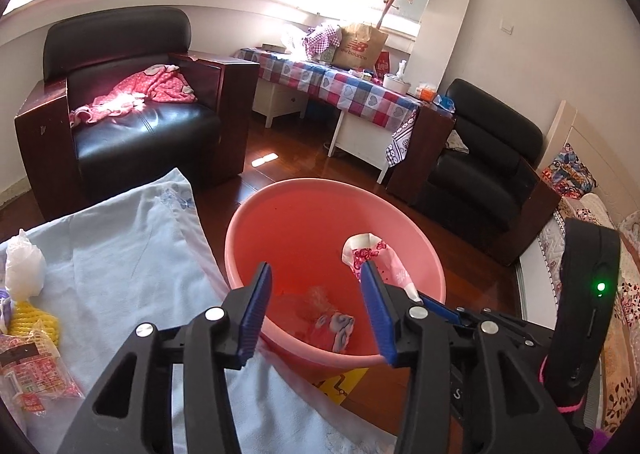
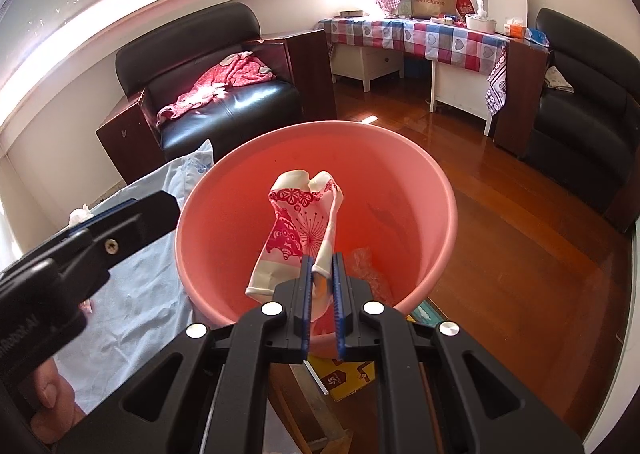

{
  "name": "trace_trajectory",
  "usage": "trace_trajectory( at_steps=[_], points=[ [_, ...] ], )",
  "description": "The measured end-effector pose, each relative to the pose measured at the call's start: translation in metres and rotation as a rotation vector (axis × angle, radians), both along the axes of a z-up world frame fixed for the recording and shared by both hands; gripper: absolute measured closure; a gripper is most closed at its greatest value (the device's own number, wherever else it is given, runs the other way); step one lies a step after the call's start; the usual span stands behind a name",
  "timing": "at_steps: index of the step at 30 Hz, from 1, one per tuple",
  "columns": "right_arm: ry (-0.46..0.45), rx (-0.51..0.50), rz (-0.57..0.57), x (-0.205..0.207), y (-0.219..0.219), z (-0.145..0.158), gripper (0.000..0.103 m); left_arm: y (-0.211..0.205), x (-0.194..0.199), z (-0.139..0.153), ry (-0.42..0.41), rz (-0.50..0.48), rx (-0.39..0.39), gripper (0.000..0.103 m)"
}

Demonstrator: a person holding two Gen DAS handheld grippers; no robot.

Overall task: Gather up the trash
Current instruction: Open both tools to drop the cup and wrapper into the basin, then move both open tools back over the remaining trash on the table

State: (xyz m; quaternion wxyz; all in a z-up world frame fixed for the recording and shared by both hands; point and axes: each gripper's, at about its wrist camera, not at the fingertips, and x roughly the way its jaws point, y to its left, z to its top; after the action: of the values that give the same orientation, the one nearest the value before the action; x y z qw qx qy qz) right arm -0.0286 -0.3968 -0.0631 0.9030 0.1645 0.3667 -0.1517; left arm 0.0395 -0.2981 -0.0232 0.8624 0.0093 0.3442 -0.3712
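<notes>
Partway through, judging by the left wrist view: the pink basin (image 1: 336,254) already holds some scraps, a clear crumpled wrapper (image 1: 318,296) and a small pink-and-grey piece (image 1: 338,328) on its floor, while several items wait on the pale blue cloth (image 1: 120,254) at left — a white crumpled bag (image 1: 24,266), a yellow foam net (image 1: 34,324) and a printed red-and-clear packet (image 1: 34,378). The left gripper (image 1: 316,312) hangs over the basin's near rim with its blue pads spread wide and nothing between them; the two scraps lie below and between the fingers, apart from both. The floral paper cup (image 1: 374,260) shows just past the right-side finger, not touching it as far as I can tell. From the right wrist view, the right gripper (image 2: 322,296) is nearly closed and pinches the flattened floral paper cup by its lower edge; the cup stands up out of the pads, over the basin's interior, not yet released. The left gripper's finger (image 2: 132,214) sits at left over the cloth, beside the basin rim. Remaining, in my judgement: drop the cup, then fetch the cloth-side items.
</notes>
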Motion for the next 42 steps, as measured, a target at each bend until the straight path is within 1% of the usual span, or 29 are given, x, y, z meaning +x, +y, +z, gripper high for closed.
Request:
trace_trajectory(
  at_steps=[6,10,11,13,15,25,35,42],
  points=[
    [0.014,0.021,0.013,0.002,-0.001,-0.003,0.092,0.006,-0.004,0.006,-0.013,0.014,0.0,0.049],
    [0.01,0.013,0.018,0.001,0.001,-0.002,0.091,0.012,-0.007,0.008,-0.02,0.026,0.011,0.045],
    [0.009,0.013,0.02,0.001,0.002,-0.002,0.089,0.013,-0.007,0.008,-0.021,0.03,0.012,0.045],
    [0.002,0.017,0.023,-0.001,0.003,-0.001,0.077,0.017,-0.007,0.008,-0.022,0.041,0.019,0.044],
    [-0.007,0.015,0.026,-0.002,0.005,0.0,0.074,0.02,-0.008,0.008,-0.02,0.052,0.025,0.044],
    [-0.013,-0.001,0.051,-0.005,0.016,0.006,0.074,0.032,-0.009,0.004,-0.015,0.11,0.072,0.043],
    [-0.016,-0.012,0.078,-0.006,0.024,0.013,0.074,0.041,-0.012,0.007,-0.014,0.136,0.082,0.043],
    [-0.024,-0.019,0.114,-0.002,0.037,0.018,0.074,0.057,-0.009,0.006,-0.007,0.175,0.095,0.043]
  ],
)
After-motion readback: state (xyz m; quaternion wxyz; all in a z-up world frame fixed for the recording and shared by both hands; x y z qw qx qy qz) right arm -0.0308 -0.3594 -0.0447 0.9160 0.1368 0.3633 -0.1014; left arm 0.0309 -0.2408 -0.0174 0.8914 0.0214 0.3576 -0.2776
